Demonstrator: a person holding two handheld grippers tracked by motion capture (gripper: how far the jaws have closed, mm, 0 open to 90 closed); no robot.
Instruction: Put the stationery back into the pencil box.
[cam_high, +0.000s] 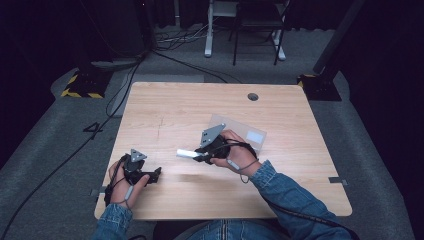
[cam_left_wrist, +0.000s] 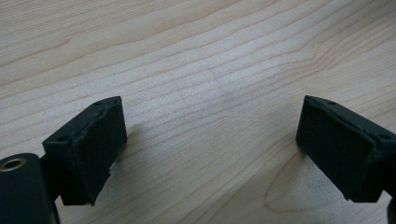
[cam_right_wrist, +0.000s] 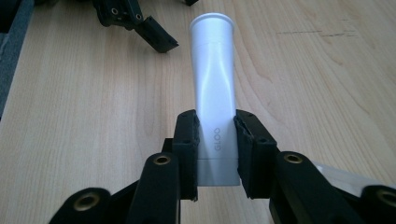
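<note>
the right hand-held gripper (cam_right_wrist: 215, 154) pinches a white tube (cam_right_wrist: 214, 88) between its two black pads, which press on the tube's flat crimped end from both sides. the tube sticks straight out ahead of the jaws, its round cap at the far tip, and it hangs clear above the counter (cam_right_wrist: 317, 84). small grey lettering sits on the tube just ahead of the pads. in the high view the same right hand-held gripper (cam_high: 197, 155) is held over the middle of the counter (cam_high: 165, 105) with the tube (cam_high: 186, 153) pointing out from its jaws toward the person's left side. just behind this gripper, on the side away from the tube, a clear flat pouch (cam_high: 245, 132) with a pale label lies on the counter.

the left hand-held gripper (cam_left_wrist: 210, 140) has its jaws spread wide, with bare wood grain between them and nothing in its grip. in the high view the left hand-held gripper (cam_high: 152, 175) rests low near the counter's near left edge, well apart from the tube. it also appears beyond the tube's cap in the right gripper view.
</note>
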